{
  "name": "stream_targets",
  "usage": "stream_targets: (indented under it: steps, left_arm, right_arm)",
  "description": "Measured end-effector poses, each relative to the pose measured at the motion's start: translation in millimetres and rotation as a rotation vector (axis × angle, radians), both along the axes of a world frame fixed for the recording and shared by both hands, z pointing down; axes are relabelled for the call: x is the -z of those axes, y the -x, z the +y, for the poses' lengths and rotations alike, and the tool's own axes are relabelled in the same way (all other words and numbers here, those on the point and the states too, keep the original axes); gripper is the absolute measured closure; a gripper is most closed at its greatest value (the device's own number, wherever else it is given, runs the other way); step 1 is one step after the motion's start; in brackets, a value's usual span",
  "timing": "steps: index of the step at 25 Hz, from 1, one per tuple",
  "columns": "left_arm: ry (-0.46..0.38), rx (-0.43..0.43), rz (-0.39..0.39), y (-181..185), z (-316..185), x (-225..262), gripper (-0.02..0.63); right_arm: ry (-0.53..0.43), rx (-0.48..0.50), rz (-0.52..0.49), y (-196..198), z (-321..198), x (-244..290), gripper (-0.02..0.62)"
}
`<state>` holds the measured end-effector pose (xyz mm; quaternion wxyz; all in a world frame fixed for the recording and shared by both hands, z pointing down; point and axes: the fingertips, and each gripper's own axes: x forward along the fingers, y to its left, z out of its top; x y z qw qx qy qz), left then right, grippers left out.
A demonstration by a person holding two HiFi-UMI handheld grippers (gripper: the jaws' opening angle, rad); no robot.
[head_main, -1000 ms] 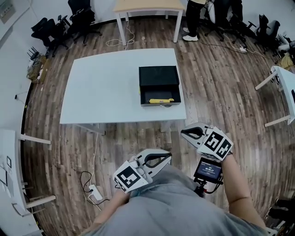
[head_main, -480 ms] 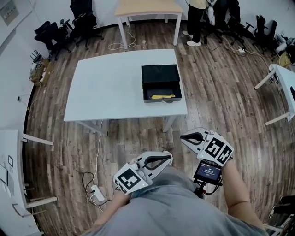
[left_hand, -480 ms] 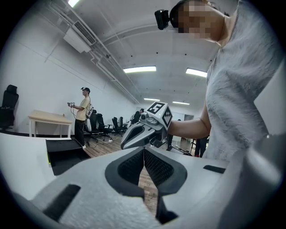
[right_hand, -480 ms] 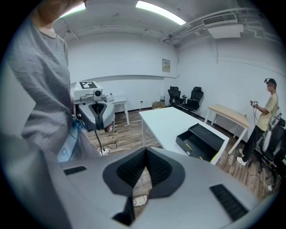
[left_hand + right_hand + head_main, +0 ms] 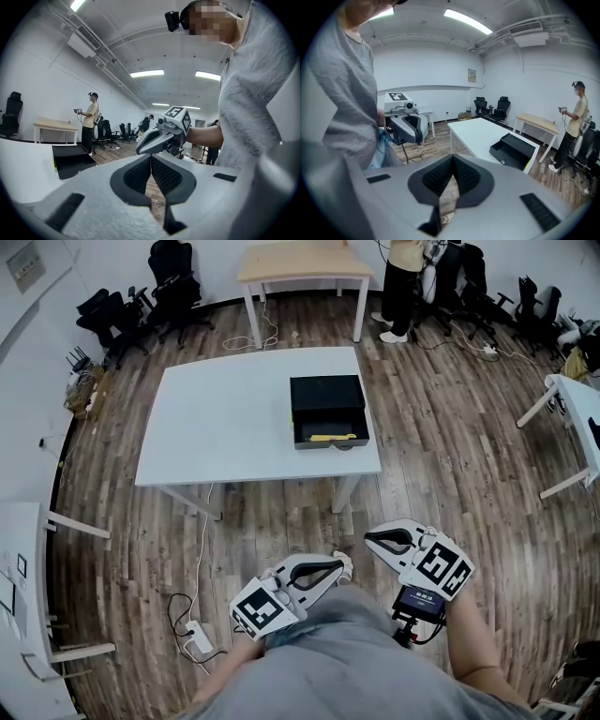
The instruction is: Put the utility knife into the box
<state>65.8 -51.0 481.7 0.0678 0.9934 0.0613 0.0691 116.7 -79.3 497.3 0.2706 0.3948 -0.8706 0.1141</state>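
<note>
Left gripper (image 5: 339, 564) and right gripper (image 5: 371, 536), both pressed shut on nothing, hang well back from the white table (image 5: 225, 418), where the yellow utility knife (image 5: 329, 438) lies crosswise inside the open black box (image 5: 325, 395), nearer the right one.

knife (image 5: 328, 438) apparently in box (image 5: 325, 395), box on table (image 5: 225, 418)

Left tongs (image 5: 341, 564), right tongs (image 5: 368, 537) withdrawn from table (image 5: 225, 418).
</note>
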Motion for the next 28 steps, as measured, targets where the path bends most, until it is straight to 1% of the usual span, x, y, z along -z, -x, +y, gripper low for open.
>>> stream_targets:
  steps: [3, 6, 8, 10, 14, 17, 21, 22, 25, 26, 28]
  left_arm:
    - [0.008, 0.002, 0.003, 1, 7, 5, 0.588]
    - [-0.007, 0.000, 0.007, 4, 13, 5, 0.588]
    - [-0.002, 0.005, 0.008, 7, 16, 8, 0.588]
    - [-0.021, 0.003, 0.008, 12, 19, 6, 0.588]
    - [-0.014, 0.031, 0.012, 19, 23, 7, 0.588]
    - [-0.035, 0.036, 0.016, 25, 26, 4, 0.588]
    - [0.009, 0.069, 0.017, 30, 30, 14, 0.588]
    - [0.005, 0.071, 0.019, 31, 30, 15, 0.588]
    - [-0.055, 0.052, 0.031, 35, 31, 11, 0.588]
    - [-0.059, 0.050, 0.035, 36, 31, 11, 0.588]
    - [-0.041, 0.060, 0.041, 35, 32, 16, 0.588]
  right_arm:
    - [-0.017, -0.008, -0.015, 6, 9, 7, 0.566]
    - [-0.042, -0.012, -0.034, 14, 20, 14, 0.566]
    - [-0.059, -0.012, -0.048, 22, 27, 19, 0.566]
    - [-0.065, -0.009, -0.059, 30, 35, 24, 0.566]
    - [-0.079, 0.000, -0.091, 44, 50, 30, 0.566]
    - [-0.085, 0.001, -0.112, 54, 61, 35, 0.566]
    - [-0.115, -0.019, -0.153, 62, 67, 42, 0.566]
    - [-0.129, -0.029, -0.166, 63, 67, 44, 0.566]
    - [-0.157, -0.049, -0.197, 66, 67, 49, 0.566]
    - [-0.157, -0.053, -0.203, 67, 67, 50, 0.566]
    - [-0.156, -0.059, -0.209, 68, 67, 49, 0.566]
